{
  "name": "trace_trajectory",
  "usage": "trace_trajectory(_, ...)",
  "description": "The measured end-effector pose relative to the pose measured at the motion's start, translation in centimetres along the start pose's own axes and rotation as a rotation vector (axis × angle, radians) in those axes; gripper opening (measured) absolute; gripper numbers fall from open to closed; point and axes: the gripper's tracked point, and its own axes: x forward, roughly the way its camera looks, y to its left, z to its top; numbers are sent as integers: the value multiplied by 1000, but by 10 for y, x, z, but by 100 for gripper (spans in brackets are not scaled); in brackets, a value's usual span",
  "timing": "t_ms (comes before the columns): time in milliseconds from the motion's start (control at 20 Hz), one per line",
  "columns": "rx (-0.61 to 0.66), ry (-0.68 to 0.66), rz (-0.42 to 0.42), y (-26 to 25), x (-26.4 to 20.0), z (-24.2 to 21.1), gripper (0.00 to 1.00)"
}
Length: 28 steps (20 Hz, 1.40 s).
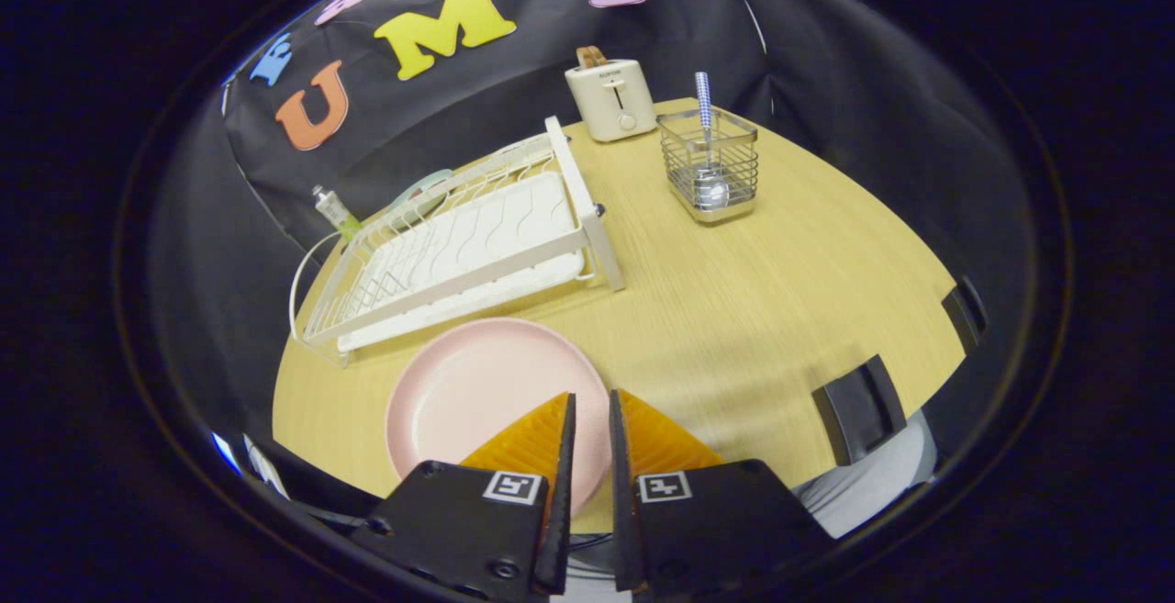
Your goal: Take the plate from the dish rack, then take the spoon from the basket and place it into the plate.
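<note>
A round wooden table stands before black cloth. At lower centre, the gripper has its 2 fingers nearly together, pinching the right rim of the pink plate. The white dish rack sits centre-left. Upper right, the spoon stands in the wire basket, beside a toaster.

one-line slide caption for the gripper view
Gripper nearly closed over pink plate rim on table; spoon waits in basket.
</note>
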Motion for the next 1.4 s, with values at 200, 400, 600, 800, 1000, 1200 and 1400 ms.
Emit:
trace_trajectory(200,-57,-106,45,-1,-14,18,51)
trace_trajectory(400,-162,-269,47,-5,-31,39,87)
trace_trajectory(600,-248,-376,14,-12,-43,52,100)
trace_trajectory(800,-308,-540,-24,-27,-55,82,100)
trace_trajectory(1000,-286,-609,-17,-45,-51,109,100)
trace_trajectory(1200,-277,-628,-69,-82,-34,151,100)
trace_trajectory(1400,-268,-615,-83,-105,-16,194,100)
